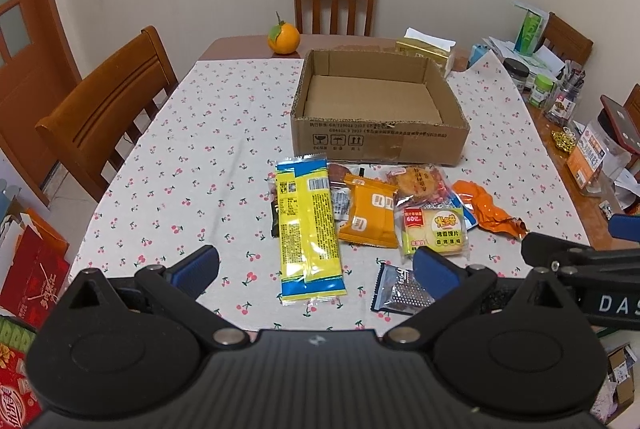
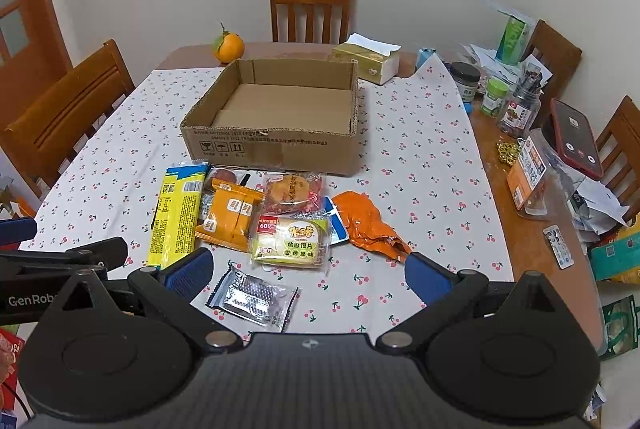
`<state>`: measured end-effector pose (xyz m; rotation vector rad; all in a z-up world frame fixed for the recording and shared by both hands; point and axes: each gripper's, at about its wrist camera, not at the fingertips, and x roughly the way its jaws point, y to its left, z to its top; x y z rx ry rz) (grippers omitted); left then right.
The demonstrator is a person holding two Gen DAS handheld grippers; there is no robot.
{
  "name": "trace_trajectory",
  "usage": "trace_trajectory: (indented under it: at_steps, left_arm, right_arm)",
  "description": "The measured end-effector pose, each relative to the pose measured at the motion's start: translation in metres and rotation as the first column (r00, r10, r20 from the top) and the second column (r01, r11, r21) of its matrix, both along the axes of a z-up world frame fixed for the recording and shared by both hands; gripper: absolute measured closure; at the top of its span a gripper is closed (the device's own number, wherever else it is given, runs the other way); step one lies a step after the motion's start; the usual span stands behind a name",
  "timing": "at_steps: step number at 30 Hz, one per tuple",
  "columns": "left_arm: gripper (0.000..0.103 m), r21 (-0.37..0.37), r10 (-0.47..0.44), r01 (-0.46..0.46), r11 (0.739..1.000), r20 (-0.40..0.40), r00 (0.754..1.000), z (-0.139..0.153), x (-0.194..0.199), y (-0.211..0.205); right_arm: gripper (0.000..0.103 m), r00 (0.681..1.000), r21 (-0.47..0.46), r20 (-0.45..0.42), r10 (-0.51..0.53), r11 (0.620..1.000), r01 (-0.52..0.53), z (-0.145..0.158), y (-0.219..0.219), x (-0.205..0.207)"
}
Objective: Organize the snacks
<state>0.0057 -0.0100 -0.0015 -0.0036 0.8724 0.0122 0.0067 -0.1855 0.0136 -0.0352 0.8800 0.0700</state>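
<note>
An empty cardboard box (image 1: 376, 145) (image 2: 276, 149) stands on the cherry-print cloth. In front of it lies a pile of snacks: a long yellow packet (image 1: 308, 229) (image 2: 176, 217), an orange packet (image 1: 368, 217) (image 2: 230, 215), a clear bun-slice pack (image 1: 434, 231) (image 2: 292, 241), a round cake pack (image 1: 418, 181) (image 2: 292, 193), a crumpled orange wrapper (image 1: 488, 209) (image 2: 368, 221) and a silver-grey packet (image 1: 400, 289) (image 2: 252, 297). My left gripper (image 1: 316, 263) is open and empty above the near edge. My right gripper (image 2: 308, 271) is open and empty, also seen in the left wrist view (image 1: 568, 249).
An orange fruit (image 1: 284, 37) (image 2: 228, 47) and a tissue box (image 2: 366, 59) sit behind the box. Jars, papers and a phone (image 2: 576, 137) crowd the right side. Wooden chairs (image 1: 108, 109) (image 2: 310, 7) stand at the left and far sides.
</note>
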Motion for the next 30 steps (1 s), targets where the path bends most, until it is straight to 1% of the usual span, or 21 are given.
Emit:
trace_trajectory:
  at_steps: [4,15,20,30]
  left_arm:
    - [0.001,0.014,0.003,-0.003,1.000,0.005,1.000,-0.0006,0.0003,-0.0030]
    - [0.001,0.009,0.014,-0.014,1.000,0.012,1.000,-0.0027,0.0050,-0.0036]
    - [0.001,0.022,0.011,-0.012,1.000,0.018,1.000,-0.0038,0.0064,-0.0050]
    - [0.001,0.022,0.003,-0.003,1.000,0.025,1.000,-0.0040,0.0089,-0.0072]
  right_arm:
    - [0.000,1.000,0.004,0.003,0.004,1.000,-0.004,0.0005,-0.0007,0.0003]
    - [0.000,1.000,0.011,0.007,0.011,1.000,-0.011,-0.0006,-0.0036,0.0016]
    - [0.000,1.000,0.009,0.009,0.018,1.000,-0.018,-0.0014,-0.0036,0.0035]
    - [0.000,0.999,-0.002,0.019,0.042,0.999,-0.042,-0.0021,-0.0024,0.0067]
